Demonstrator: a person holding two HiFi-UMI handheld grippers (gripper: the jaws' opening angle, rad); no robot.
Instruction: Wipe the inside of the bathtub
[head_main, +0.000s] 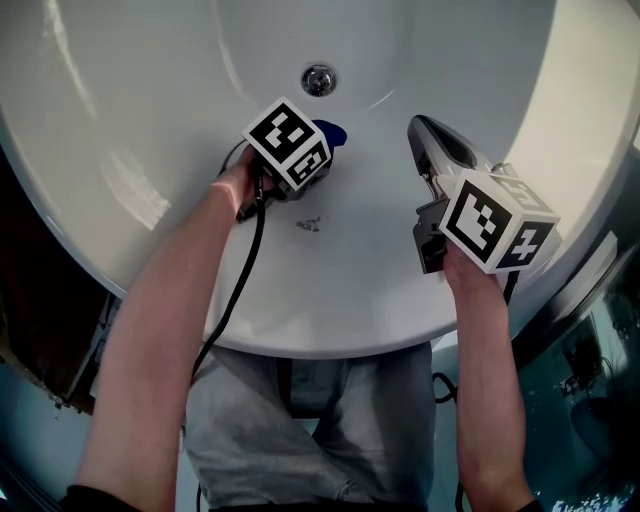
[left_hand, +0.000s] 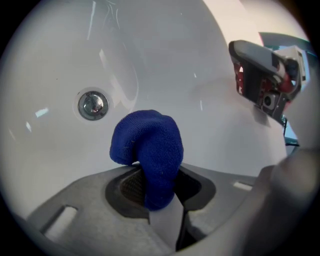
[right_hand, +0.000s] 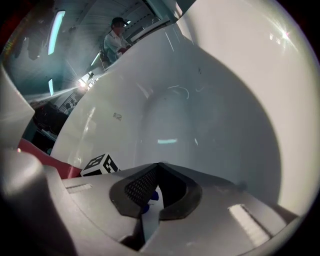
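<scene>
I look down into a white bathtub (head_main: 150, 150) with a chrome drain (head_main: 319, 79) on its far wall. My left gripper (head_main: 322, 143) is low inside the tub, shut on a blue cloth (head_main: 331, 132). In the left gripper view the cloth (left_hand: 150, 145) bulges out past the jaws of that gripper (left_hand: 159, 172), just right of the drain (left_hand: 93, 104). My right gripper (head_main: 428, 135) hovers to the right of the cloth, apart from it. Its jaws (right_hand: 159, 167) meet at the tips with nothing between them.
A few dark specks (head_main: 308, 224) lie on the tub floor below the left gripper. The tub's near rim (head_main: 320, 345) runs in front of my legs. A black cable (head_main: 245, 270) hangs from the left gripper. A person (right_hand: 116, 37) stands far off beyond the tub.
</scene>
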